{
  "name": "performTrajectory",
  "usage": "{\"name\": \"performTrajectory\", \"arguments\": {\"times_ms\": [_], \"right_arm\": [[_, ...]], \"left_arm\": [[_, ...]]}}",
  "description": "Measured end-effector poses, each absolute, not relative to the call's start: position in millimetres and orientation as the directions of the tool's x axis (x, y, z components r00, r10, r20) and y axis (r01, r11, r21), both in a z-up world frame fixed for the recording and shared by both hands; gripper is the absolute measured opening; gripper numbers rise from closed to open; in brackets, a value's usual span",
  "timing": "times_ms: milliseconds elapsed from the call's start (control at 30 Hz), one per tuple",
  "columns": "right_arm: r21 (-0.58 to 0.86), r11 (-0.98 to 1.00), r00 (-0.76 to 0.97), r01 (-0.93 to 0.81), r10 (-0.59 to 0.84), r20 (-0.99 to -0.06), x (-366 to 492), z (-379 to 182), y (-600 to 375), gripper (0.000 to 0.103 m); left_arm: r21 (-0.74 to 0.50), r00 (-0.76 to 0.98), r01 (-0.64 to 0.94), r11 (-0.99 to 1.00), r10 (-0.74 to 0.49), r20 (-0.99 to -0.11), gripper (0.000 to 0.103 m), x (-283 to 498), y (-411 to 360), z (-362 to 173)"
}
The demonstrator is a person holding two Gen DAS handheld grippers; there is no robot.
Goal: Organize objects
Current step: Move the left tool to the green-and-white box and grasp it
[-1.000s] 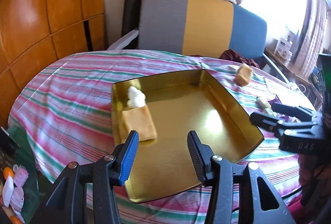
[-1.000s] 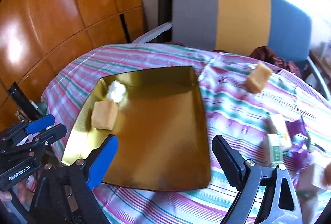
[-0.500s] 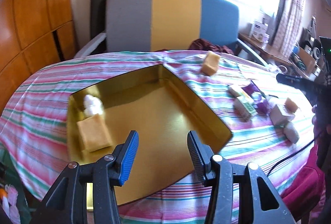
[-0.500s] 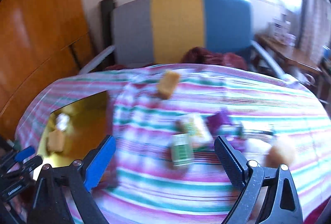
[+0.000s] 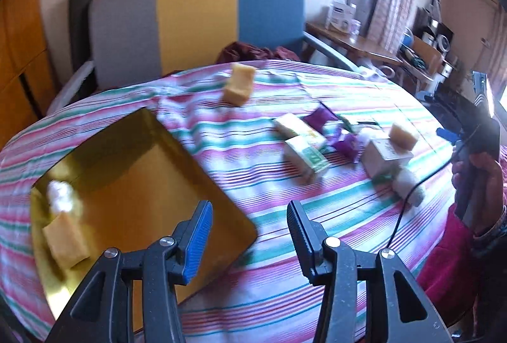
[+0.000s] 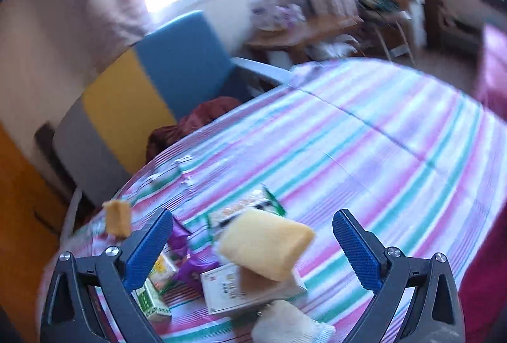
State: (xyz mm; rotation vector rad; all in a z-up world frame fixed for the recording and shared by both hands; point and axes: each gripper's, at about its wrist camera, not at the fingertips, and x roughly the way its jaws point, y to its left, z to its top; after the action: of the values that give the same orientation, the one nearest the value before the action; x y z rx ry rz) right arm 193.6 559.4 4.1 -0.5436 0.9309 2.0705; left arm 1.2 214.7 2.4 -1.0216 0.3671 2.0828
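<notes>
Striped tablecloth (image 6: 364, 127); right gripper (image 6: 253, 243), jaws just widened and empty, frames a yellow sponge (image 6: 266, 248) atop a white box (image 6: 240, 289); closing could topple it.

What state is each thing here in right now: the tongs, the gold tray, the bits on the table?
Left tongs: open, empty.
Right tongs: wide open, have just been opening, nothing gripped.
Gold tray: flat on the striped cloth, holding a yellow sponge and a white wad.
Sponge on white box: resting on top, untouched.
Far sponge: standing alone on the cloth.
</notes>
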Motion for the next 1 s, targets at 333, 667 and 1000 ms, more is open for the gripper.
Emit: {"name": "performTrajectory", "arguments": {"times_ms": [333, 667, 1000], "right_arm": [[0.477, -0.402, -0.622, -0.782, 0.441, -0.648, 194, -4, 566, 0.102], [0.365, -0.612, -0.681, -0.701, 0.423, -0.598, 159, 15, 532, 0.102], [0.389, -0.592, -0.686, -0.706, 0.433, -0.585, 167, 14, 538, 0.102]], "left_arm": [[-0.147, -0.249, -0.774, -0.616, 0.509, -0.824, 0.049, -10, 305, -28], [-0.179, -0.208, -0.711, -0.679, 0.447, -0.87, 0.056, -40, 355, -65], [-0.174, -0.19, -0.69, -0.702, 0.408, -0.893, 0.042, -58, 384, -98]]}}
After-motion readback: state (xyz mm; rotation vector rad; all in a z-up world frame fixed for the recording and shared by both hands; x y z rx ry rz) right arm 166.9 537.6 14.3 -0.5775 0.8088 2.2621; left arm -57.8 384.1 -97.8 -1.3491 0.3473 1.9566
